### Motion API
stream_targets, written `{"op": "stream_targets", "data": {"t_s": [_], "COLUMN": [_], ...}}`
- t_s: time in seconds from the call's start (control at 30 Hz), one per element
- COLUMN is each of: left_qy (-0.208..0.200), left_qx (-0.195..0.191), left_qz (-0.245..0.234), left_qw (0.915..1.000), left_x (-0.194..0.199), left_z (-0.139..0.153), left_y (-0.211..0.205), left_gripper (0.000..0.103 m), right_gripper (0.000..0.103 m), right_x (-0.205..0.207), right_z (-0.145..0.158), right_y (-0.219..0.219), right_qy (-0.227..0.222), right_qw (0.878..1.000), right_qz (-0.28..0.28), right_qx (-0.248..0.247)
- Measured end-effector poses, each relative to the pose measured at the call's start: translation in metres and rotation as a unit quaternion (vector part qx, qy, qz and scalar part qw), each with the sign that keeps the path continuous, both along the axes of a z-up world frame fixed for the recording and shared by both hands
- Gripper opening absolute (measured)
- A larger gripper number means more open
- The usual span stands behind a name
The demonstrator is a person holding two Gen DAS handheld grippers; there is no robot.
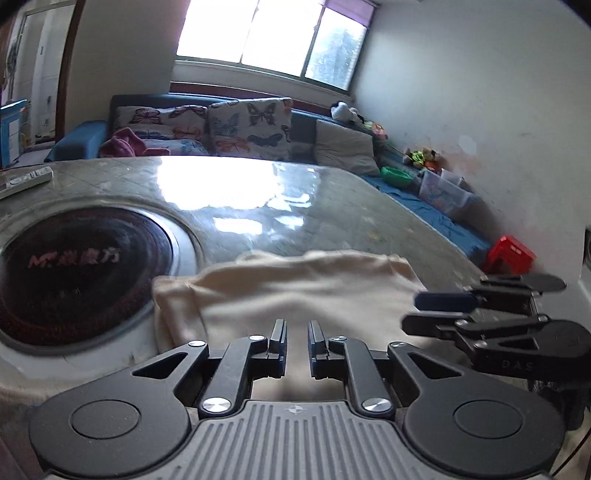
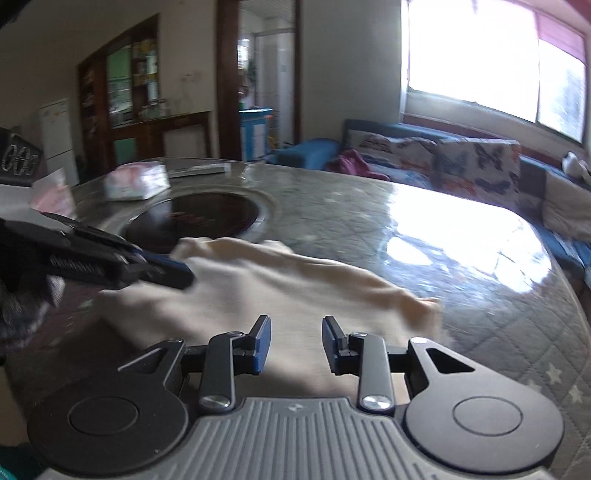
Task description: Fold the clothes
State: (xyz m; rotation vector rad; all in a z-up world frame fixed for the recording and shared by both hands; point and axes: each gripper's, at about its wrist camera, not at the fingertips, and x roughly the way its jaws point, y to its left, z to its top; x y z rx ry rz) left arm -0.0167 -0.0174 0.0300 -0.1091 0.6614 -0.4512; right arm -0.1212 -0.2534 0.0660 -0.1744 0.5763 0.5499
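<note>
left tongs [image 1: 297, 338] slightly parted over cream garment [image 1: 295, 291] | right tongs [image 1: 436, 312] beside | table [image 1: 332, 206]

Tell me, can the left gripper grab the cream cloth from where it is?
Probably yes. The left gripper is open right over the cream cloth, and nothing sits between its fingers and the fabric.

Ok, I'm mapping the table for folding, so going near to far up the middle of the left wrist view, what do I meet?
Left tool → cream garment → bare table top with window glare → butterfly cushions on the sofa → window.
</note>
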Motion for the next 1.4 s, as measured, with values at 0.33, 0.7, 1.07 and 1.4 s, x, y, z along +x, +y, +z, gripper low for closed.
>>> {"op": "stream_targets", "data": {"t_s": [0.33,0.7,1.07,1.4], "left_qy": [0.006,0.008,0.012,0.010], "left_qx": [-0.003,-0.012,-0.013,-0.012], "left_qz": [0.004,0.006,0.003,0.006], "left_qw": [1.0000,0.9999,0.9998,0.9999], "left_x": [-0.007,-0.005,-0.004,-0.007], "left_z": [-0.013,-0.017,-0.018,-0.014], "left_y": [-0.001,0.002,0.003,0.004], "left_gripper": [0.013,0.013,0.013,0.021], "right_gripper": [0.030,0.029,0.028,0.029], "right_x": [-0.018,-0.022,-0.024,-0.018], "right_z": [-0.015,-0.015,-0.015,-0.005], "right_y": [0.019,-0.006,-0.042,-0.051], "right_qy": [-0.006,-0.005,0.019,0.017], "right_qw": [1.000,1.000,0.998,0.996], "right_qz": [0.016,-0.026,-0.067,-0.078], "right_qx": [-0.021,-0.012,-0.002,0.029]}}
